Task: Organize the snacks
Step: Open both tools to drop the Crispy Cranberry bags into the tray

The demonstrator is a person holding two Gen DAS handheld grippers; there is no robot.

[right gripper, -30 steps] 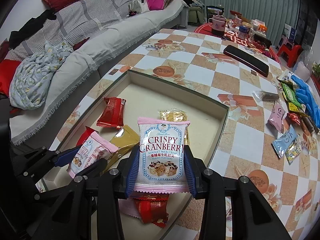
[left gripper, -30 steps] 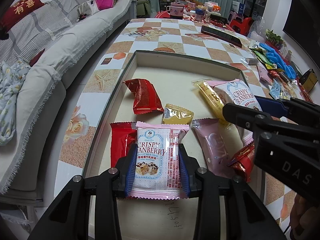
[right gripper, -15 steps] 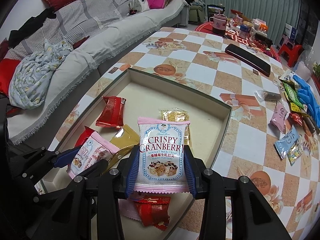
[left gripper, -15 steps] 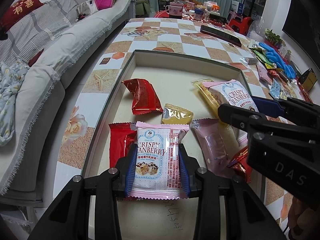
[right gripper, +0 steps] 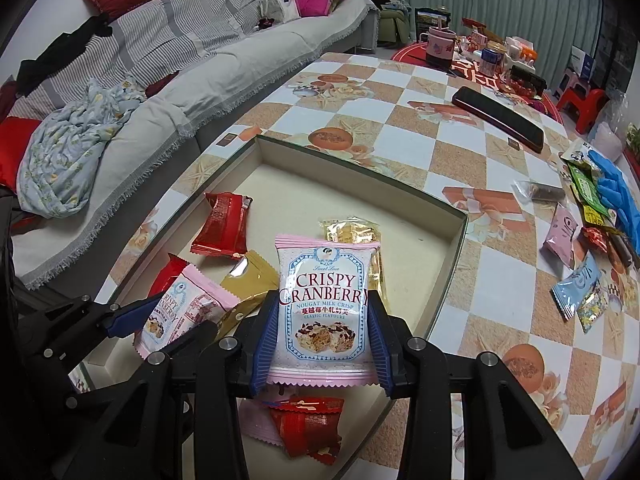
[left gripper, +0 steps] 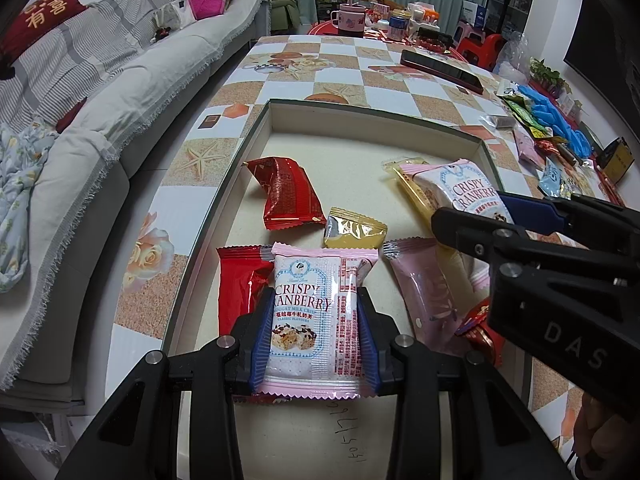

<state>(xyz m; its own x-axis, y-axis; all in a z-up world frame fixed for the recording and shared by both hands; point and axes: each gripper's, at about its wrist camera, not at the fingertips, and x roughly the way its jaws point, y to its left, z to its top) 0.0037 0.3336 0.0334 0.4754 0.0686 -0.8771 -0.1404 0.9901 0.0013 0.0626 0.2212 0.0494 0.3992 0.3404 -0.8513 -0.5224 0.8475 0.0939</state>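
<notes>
**Cranberry packets clamped over tray**

Packets of Crispy Cranberry nougat occupy both grippers. The left gripper (left gripper: 314, 332) pinches one cranberry packet (left gripper: 310, 312) by its side edges, blue pads pressed against the wrapper, above the near end of the shallow tray (left gripper: 256, 136). The right gripper (right gripper: 322, 334) clamps a second cranberry packet (right gripper: 326, 308) the same way, held upright over the tray's near right corner.

In the left wrist view, a red packet (left gripper: 290, 194) lies at 11 o'clock from the held packet and a gold packet (left gripper: 354, 232) at 1 o'clock. In the right wrist view, loose snacks (right gripper: 580, 280) lie on the checkered table (right gripper: 400, 128) at 3 o'clock, outside the tray.
</notes>
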